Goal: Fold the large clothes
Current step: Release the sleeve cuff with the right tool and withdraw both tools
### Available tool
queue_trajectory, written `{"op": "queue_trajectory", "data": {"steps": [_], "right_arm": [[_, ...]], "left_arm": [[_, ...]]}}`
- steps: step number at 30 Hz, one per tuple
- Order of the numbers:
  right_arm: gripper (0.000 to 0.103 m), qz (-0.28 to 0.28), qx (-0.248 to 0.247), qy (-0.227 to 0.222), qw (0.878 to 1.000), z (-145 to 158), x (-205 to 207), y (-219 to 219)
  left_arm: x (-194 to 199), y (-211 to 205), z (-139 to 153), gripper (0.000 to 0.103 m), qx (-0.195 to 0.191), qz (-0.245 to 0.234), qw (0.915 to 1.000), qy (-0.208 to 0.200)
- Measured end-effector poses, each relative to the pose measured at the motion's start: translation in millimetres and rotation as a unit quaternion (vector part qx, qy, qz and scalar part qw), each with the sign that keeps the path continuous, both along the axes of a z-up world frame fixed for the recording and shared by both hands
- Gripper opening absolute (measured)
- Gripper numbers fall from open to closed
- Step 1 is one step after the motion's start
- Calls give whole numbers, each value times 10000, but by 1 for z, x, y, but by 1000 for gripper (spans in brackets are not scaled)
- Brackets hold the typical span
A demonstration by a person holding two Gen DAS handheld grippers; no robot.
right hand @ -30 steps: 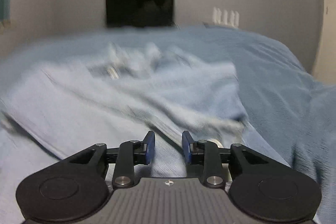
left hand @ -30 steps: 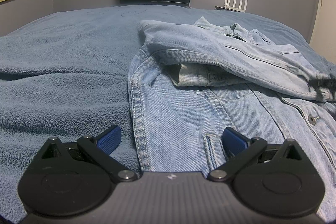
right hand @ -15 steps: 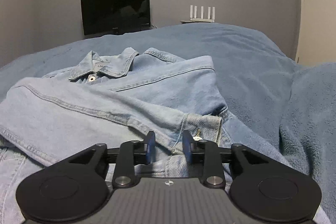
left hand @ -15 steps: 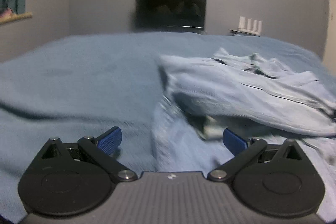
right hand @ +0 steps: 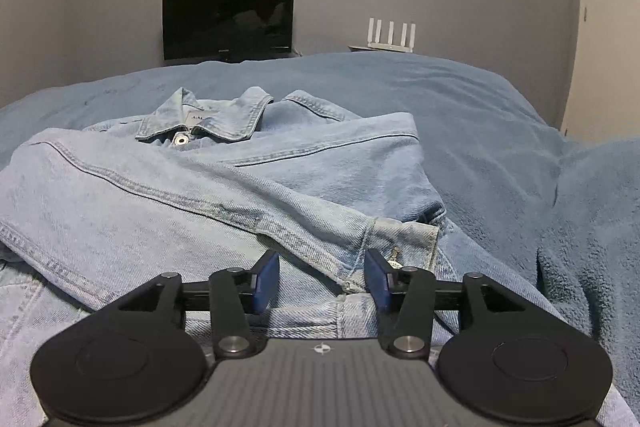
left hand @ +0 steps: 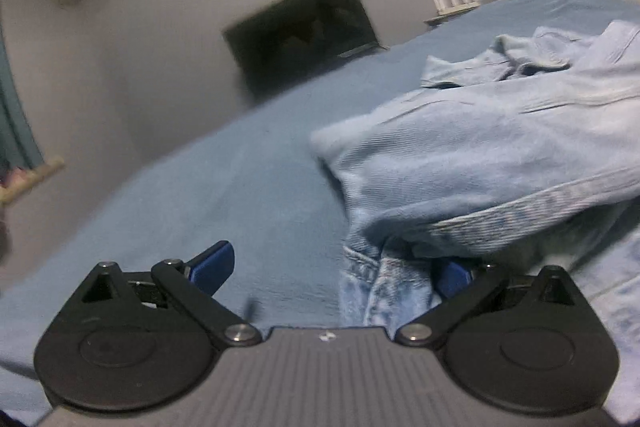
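Note:
A light blue denim jacket (right hand: 208, 195) lies on the bed with both sleeves folded across its front and its collar (right hand: 224, 119) toward the far wall. In the right wrist view my right gripper (right hand: 322, 279) is open low over the sleeve cuff (right hand: 400, 235) and the jacket's lower hem. In the left wrist view the jacket (left hand: 480, 155) fills the right side. My left gripper (left hand: 332, 269) is wide open and tilted, at the jacket's lower left corner, with denim hem (left hand: 384, 283) between the fingers and the right fingertip partly hidden by cloth.
A blue fleece blanket (right hand: 500, 131) covers the bed and bunches up at the right (right hand: 592, 219). A dark monitor (right hand: 228, 17) and a white router (right hand: 392, 35) stand by the far wall. A door (right hand: 604, 27) is at the right.
My right gripper has opened from nearly shut and stays over the cuff. My left gripper has moved forward to the jacket's corner and rolled, so its view is tilted.

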State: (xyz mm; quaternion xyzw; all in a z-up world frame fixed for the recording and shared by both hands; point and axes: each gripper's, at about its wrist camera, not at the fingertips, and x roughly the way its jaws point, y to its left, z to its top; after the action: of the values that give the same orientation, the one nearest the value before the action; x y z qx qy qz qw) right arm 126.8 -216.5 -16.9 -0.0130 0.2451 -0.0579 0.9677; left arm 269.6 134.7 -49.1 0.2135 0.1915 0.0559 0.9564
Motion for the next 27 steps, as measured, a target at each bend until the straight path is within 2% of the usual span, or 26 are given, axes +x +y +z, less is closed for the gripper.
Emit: {"op": "queue_trajectory", "data": {"steps": [1, 3, 5, 7, 12, 15, 16, 18, 20, 21, 24, 27], "right_arm": [[50, -10, -21, -5, 10000, 0, 0, 1], [50, -27, -15, -1, 10000, 0, 2, 0], [47, -21, 49, 1, 10000, 0, 3, -2], [46, -21, 88, 3, 10000, 0, 4, -5], [46, -5, 165, -8, 9999, 2, 2, -8], [50, -11, 429, -357, 9984, 11, -6, -14], [51, -1, 465, -483, 9977, 14, -8, -15], [52, 0, 502, -563, 9972, 17, -6, -17], [52, -52, 560, -404, 9976, 12, -1, -20], [52, -98, 632, -273, 9976, 7, 3, -22], [54, -274, 588, -142, 9978, -4, 7, -24], [60, -337, 572, -103, 9977, -5, 8, -23]], "left_arm": [[-1, 4, 2, 103, -122, 226, 9996, -109], [-5, 27, 5, 103, -820, 578, 9948, -195], [-4, 49, 6, 103, -1556, 631, 9858, 10], [-1, 57, 6, 103, -1837, 635, 9807, 226], [-5, 57, 11, 103, -1926, 577, 9785, 453], [-20, 50, 20, 103, -1931, 539, 9789, 393], [-26, 50, 24, 103, -2009, 518, 9779, 252], [-43, 48, 38, 103, -2303, 238, 9722, -348], [-51, 45, 50, 103, -2531, -74, 9636, -856], [-49, 41, 54, 103, -2528, -76, 9635, -878], [-29, 31, 45, 103, -2351, 35, 9715, -312], [-12, 30, 11, 103, -1937, 34, 9798, 499]]}}
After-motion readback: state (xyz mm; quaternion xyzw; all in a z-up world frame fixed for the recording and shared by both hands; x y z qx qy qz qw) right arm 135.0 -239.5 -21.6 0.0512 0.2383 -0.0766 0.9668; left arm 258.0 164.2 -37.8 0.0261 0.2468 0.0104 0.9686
